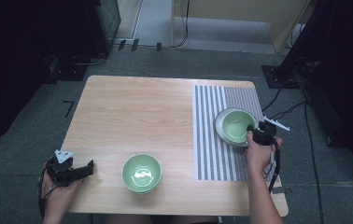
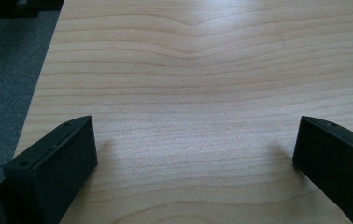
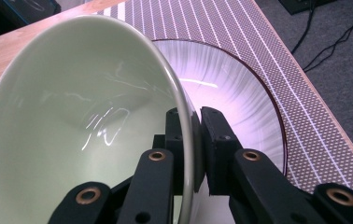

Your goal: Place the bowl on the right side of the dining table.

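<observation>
We found the right gripper (image 3: 197, 140) clamped on the rim of a green bowl (image 3: 72, 116), one jaw inside the wall and one outside, pinching it firmly. That bowl sat in, or just above, a pale plate (image 3: 240, 88) on the striped mat (image 1: 209, 126) at the table's right side; whether the bowl rested on the plate or hung tilted over it we could not tell. A second green bowl (image 1: 141, 173) stood alone near the front edge of the wooden table (image 1: 132, 116). The left gripper (image 1: 83, 170) rested at the front left corner, jaws spread wide with nothing between them, over bare wood. We judged the step in hand to be handling the gripped bowl at the plate. The next move called for a steady wrist, since a rim pinch lets a bowl swing, and for keeping the plate undisturbed.
</observation>
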`<state>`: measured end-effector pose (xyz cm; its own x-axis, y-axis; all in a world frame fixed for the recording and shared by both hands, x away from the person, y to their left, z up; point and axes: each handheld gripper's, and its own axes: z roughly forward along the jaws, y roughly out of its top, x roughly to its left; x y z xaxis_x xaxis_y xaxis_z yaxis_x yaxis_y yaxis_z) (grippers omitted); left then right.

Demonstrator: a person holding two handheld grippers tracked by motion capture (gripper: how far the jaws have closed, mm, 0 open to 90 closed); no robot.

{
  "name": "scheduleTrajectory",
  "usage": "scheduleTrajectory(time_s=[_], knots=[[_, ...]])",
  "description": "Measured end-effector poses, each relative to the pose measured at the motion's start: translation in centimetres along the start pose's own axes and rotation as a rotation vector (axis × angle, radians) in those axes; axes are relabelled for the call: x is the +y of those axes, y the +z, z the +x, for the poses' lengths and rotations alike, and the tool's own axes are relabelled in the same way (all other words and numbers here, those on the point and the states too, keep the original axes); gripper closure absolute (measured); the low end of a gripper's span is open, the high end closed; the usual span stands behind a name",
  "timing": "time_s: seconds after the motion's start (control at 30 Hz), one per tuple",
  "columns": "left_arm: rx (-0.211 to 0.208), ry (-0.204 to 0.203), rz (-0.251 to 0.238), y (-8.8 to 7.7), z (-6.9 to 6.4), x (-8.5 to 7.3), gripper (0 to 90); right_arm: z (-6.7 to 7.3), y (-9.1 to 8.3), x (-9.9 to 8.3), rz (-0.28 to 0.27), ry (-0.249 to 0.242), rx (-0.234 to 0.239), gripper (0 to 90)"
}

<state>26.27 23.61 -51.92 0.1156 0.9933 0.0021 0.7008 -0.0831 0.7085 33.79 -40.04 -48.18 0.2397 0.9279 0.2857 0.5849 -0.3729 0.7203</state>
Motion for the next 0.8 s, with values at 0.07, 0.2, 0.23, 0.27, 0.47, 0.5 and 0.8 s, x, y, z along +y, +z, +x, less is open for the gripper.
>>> scheduleTrajectory(time_s=[0.07,0.2,0.23,0.27,0.47,0.5,0.8], knots=[[0.0,0.0,0.0,0.0,0.0,0.0,0.0,0.1,0.2,0.2,0.005,0.003,-0.011,82.6],[0.0,0.0,0.0,0.0,0.0,0.0,0.0,0.1,0.6,0.5,0.011,0.019,-0.021,82.7],[0.0,0.0,0.0,0.0,0.0,0.0,0.0,0.1,0.7,0.6,0.011,0.027,-0.023,82.7],[0.0,0.0,0.0,0.0,0.0,0.0,0.0,0.0,0.7,0.6,0.016,0.035,-0.024,82.7],[0.0,0.0,0.0,0.0,0.0,0.0,0.0,-0.3,1.0,0.9,0.033,0.064,-0.013,82.3],[0.0,0.0,0.0,0.0,0.0,0.0,0.0,-0.4,1.0,0.9,0.036,0.069,-0.016,82.1],[0.0,0.0,0.0,0.0,0.0,0.0,0.0,-0.7,1.3,0.7,0.038,0.09,-0.013,76.2]])
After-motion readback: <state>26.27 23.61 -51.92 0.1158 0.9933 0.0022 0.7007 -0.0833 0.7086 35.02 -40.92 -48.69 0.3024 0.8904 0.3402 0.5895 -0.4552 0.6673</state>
